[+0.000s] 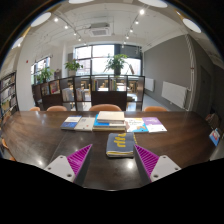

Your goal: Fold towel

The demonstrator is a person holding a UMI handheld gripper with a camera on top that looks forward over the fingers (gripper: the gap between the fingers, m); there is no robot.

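Note:
A folded grey-blue towel (121, 145) with yellow lettering lies on the dark wooden table (40, 130), just ahead of my fingers and about midway between them. My gripper (113, 160) is open, its purple pads (80, 158) spread wide to either side with only bare tabletop between them. The fingers do not touch the towel.
Beyond the towel lie several books and papers (110, 124) in a row across the table. Brown chairs (105, 108) stand at the far side. Behind them are low shelves with potted plants (117, 66) and large windows. A radiator sits on the right wall.

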